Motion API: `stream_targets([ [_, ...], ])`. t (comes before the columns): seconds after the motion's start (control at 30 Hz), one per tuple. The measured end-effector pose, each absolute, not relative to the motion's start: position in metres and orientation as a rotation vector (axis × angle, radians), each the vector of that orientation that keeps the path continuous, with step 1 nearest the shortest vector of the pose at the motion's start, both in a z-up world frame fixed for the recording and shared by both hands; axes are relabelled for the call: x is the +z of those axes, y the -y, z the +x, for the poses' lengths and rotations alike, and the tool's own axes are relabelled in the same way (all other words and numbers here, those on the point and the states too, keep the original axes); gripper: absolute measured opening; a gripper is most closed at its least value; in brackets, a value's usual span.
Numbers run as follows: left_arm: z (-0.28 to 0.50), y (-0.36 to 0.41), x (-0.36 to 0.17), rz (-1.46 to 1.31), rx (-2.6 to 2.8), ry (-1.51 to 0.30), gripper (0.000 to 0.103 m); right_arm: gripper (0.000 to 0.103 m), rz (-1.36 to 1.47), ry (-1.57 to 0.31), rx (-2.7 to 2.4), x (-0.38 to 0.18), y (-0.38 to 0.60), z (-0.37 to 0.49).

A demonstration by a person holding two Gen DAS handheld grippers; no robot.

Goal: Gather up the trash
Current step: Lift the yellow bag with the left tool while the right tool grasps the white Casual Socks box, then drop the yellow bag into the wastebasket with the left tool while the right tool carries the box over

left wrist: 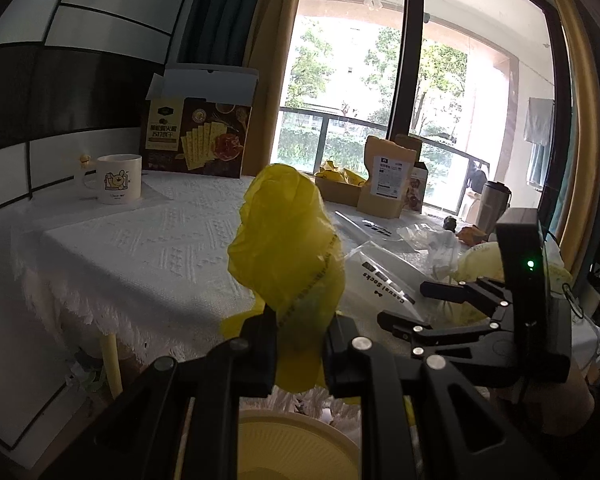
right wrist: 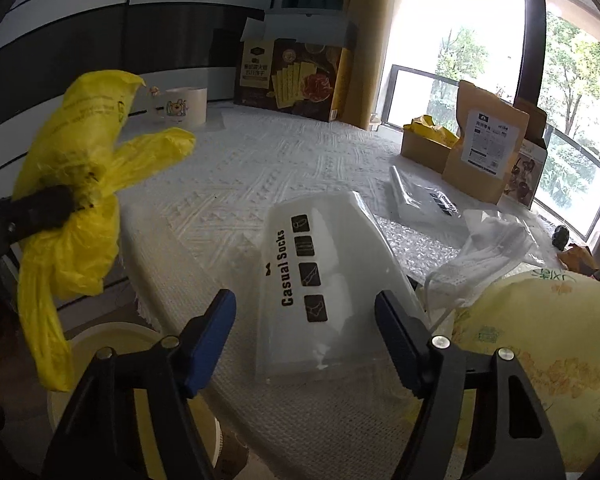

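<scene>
Left wrist view. The left gripper point(left wrist: 298, 354) is clamped on a crumpled yellow plastic bag point(left wrist: 286, 248), which stands up from the jaws at the centre of the frame, in front of the near edge of the white-clothed table point(left wrist: 140, 248). At 4 o'clock the right gripper point(left wrist: 414, 306) reaches over a clear "Casual Socks" packet point(left wrist: 380, 276). A white mug point(left wrist: 118, 178) sits at 10 o'clock, a printed cracker box point(left wrist: 198, 136) beyond it, and a brown paper pouch point(left wrist: 388, 178) at 2 o'clock.

Right wrist view. The right gripper point(right wrist: 304, 334) has its blue-padded jaws apart, one on either side of the near end of the "Casual Socks" packet point(right wrist: 308, 280) (no pad visibly presses on it). The yellow plastic bag point(right wrist: 80, 184) hangs at 9 o'clock from the left gripper point(right wrist: 56, 206). A crumpled clear wrapper point(right wrist: 488, 248) lies at 3 o'clock; a round yellow bin point(right wrist: 112, 340) shows at 7 o'clock, below the table edge.
</scene>
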State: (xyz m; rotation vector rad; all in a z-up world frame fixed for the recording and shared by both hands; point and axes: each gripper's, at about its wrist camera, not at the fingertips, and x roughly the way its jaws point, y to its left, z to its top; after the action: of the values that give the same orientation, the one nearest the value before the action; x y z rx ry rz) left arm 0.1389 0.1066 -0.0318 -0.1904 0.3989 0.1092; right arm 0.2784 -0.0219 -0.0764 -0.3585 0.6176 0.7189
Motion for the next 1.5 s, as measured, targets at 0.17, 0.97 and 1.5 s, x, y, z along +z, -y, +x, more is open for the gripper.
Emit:
stream_targets([
  [0.17, 0.125, -0.108, -0.028, -0.18, 0.122, -0.403, 0.017, 0.041, -0.381, -0.653, 0.707, -0.082, 0.017, 0.28],
  [0.97, 0.07, -0.103, -0.017, -0.16, 0.157, -0.409, 0.017, 0.004, -0.287, -0.417, 0.798, 0.0, 0.058, 0.205],
  [1.5, 0.065, -0.118, -0.085, -0.244, 0.173, -0.6, 0.017, 0.004, -0.281, -0.432, 0.93, -0.006, 0.077, 0.134],
])
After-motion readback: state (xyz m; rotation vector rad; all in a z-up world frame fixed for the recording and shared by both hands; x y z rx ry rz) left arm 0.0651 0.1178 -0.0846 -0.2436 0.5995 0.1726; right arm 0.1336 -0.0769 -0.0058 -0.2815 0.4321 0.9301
